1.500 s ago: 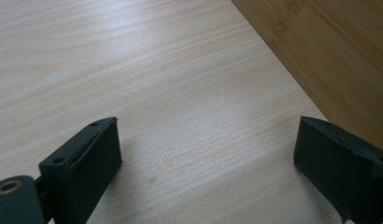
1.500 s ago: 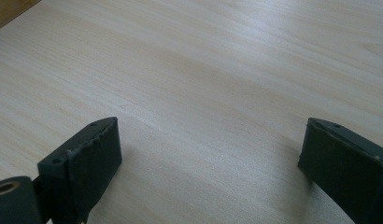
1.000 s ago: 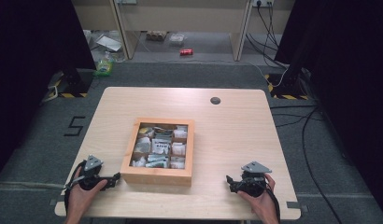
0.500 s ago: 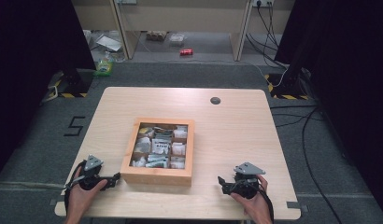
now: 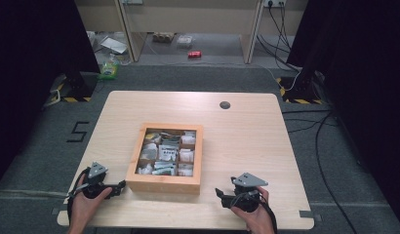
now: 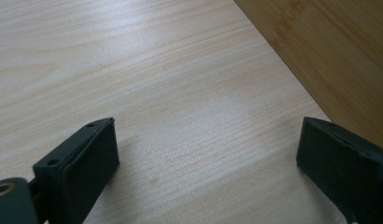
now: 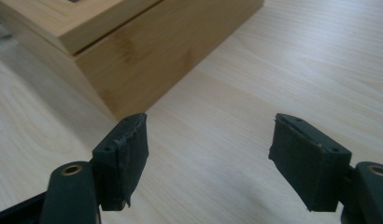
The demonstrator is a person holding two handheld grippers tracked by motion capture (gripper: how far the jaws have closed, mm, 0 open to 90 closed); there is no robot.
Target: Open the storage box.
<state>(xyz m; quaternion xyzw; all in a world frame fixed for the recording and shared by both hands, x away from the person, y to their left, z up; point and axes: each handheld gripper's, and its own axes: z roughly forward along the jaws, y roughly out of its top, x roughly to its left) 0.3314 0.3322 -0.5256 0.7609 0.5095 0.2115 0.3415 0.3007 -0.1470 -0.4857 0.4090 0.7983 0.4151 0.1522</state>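
Both tools are sitting at the bottom of the frame: left tool released beside the wooden box; right tool released, jaws just narrowing on nothing, lower right of the box. Next approach probably wants jaws wide, squared to the box wall. Box is sitting mid-frame on the pale surface; beyond, grey floor, cables, clutter along the top.

Wooden box with divided compartments of small packets between the two tongs. Left gripper just beside the box's near left corner, jaws toward it. Right gripper near the box's near right corner, jaws just closing somewhat, nothing between them.
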